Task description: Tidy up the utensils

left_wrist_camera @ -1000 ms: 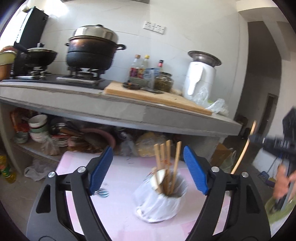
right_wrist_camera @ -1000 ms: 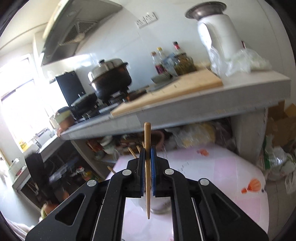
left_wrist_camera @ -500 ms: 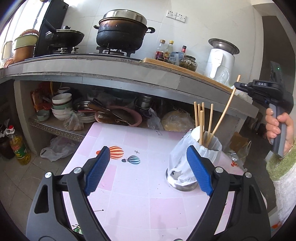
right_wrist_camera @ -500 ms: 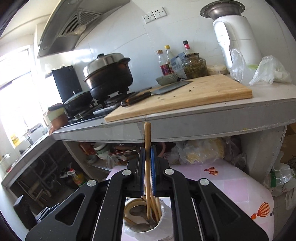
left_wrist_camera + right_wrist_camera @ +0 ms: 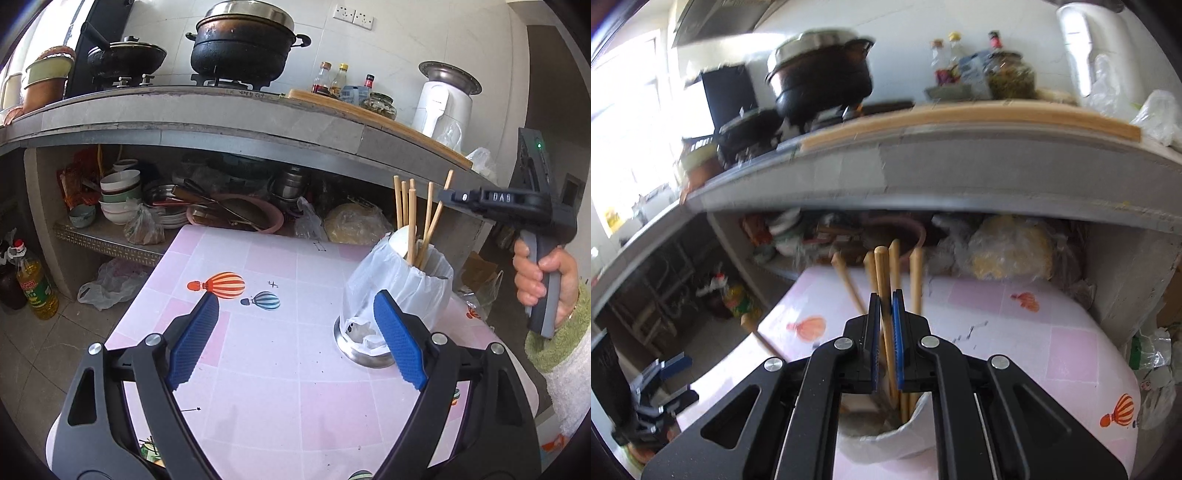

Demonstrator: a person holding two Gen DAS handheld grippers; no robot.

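Observation:
A metal holder wrapped in a white plastic bag [image 5: 400,291] stands on the pink table [image 5: 280,354] and holds several wooden chopsticks [image 5: 404,206]. My right gripper [image 5: 885,306] is shut on one chopstick [image 5: 882,273], whose lower end is inside the holder [image 5: 886,439]. In the left wrist view the right gripper [image 5: 448,194] grips that chopstick [image 5: 437,214] just above the holder. My left gripper [image 5: 293,332] is open and empty, low over the table, left of the holder.
A grey counter [image 5: 221,114] with pots [image 5: 242,40], bottles, a cutting board and a white appliance [image 5: 443,99] runs behind the table. A shelf beneath holds bowls [image 5: 118,195] and pans. An oil bottle [image 5: 35,280] stands on the floor at left.
The right gripper has lowered the chopstick into the holder among the others. The left gripper has dropped lower and closer to the table, still open.

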